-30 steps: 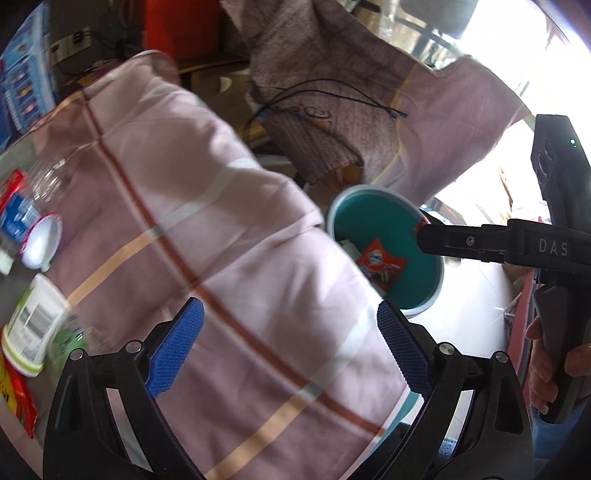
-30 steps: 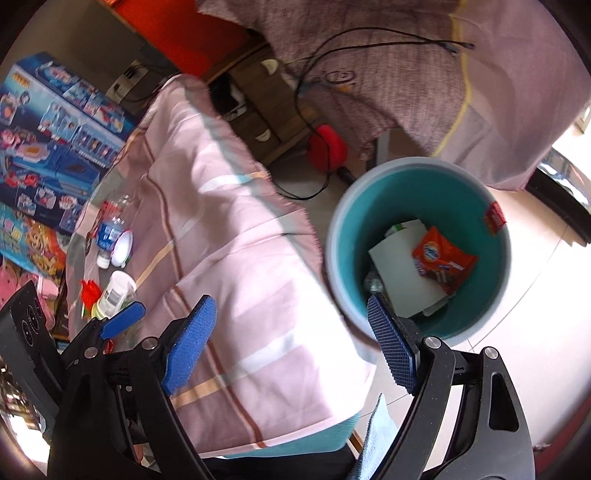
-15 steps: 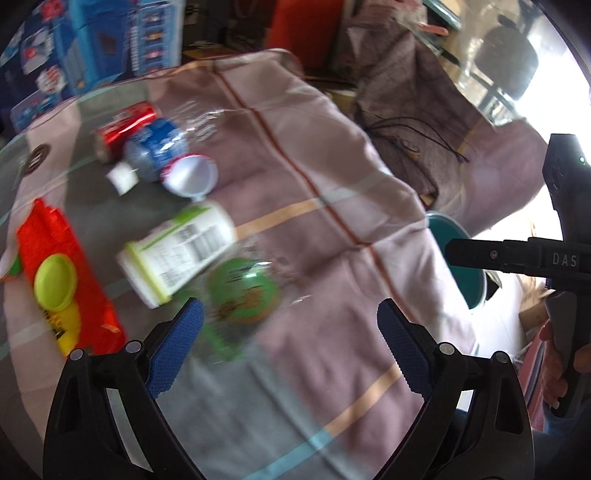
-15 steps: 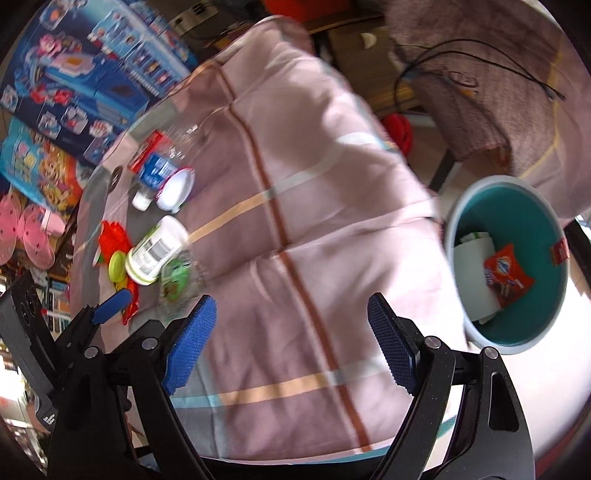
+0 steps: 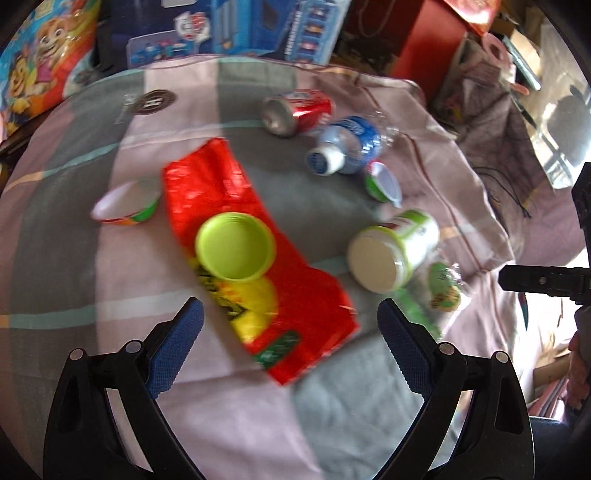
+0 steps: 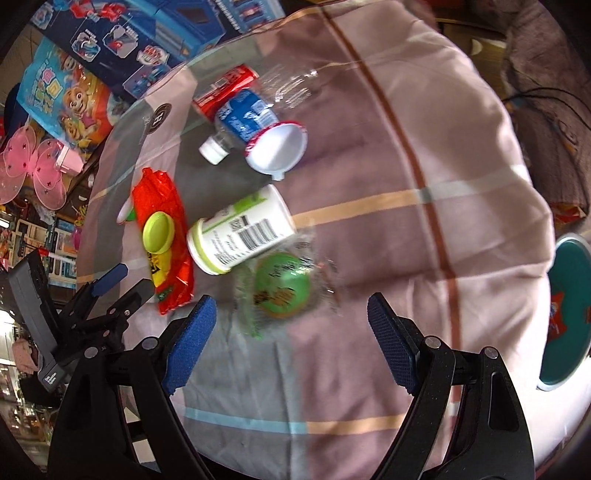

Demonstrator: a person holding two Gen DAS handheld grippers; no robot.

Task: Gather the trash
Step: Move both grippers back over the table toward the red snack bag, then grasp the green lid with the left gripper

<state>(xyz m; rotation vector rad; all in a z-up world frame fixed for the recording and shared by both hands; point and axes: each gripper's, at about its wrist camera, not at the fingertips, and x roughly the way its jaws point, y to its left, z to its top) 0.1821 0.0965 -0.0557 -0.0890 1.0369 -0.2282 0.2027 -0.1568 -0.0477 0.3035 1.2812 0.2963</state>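
Surface: a round glass-topped table (image 6: 155, 122) is carrying a pink checked tablecloth (image 6: 424, 155) with brown, tan and pale blue stripes; the cloth is draping over the table's edge toward the bin side.

Trash lying on the table, all apart from both grippers:
- Red snack bag (image 5: 258, 266), lying flat near the middle of the table, with a lime-green plastic lid (image 5: 234, 248) resting on top of it.
- White pill bottle (image 6: 240, 234) with green band and barcode label, lying on its side just beside the bag.
- Clear wrapper with a round green label (image 6: 282, 291), touching the bottle's lower side.
- Small yogurt cup (image 5: 123, 205), tipped over past the bag, toward the table's edge.
- Second empty cup (image 6: 277, 149) with red rim, lying on its side against a crushed water bottle (image 6: 243, 118) with blue label and white cap.
- Red soda can (image 5: 297, 110), lying on its side behind the water bottle, toward the far edge.

Bin: a teal wastebasket (image 6: 570, 373) is standing on the floor beyond the cloth's hanging edge, some wrappers showing inside.

Room: boxed toys (image 5: 258, 26) and a cartoon-puppy package (image 6: 74, 96) are crowding the space behind the table; pink fairy wings (image 6: 29, 166) are hanging nearby.

Grippers: left gripper (image 5: 290, 334) is hovering over the snack bag, jaws spread wide, holding nothing. Right gripper (image 6: 291, 332) is hovering over the green-label wrapper, jaws likewise wide and empty.
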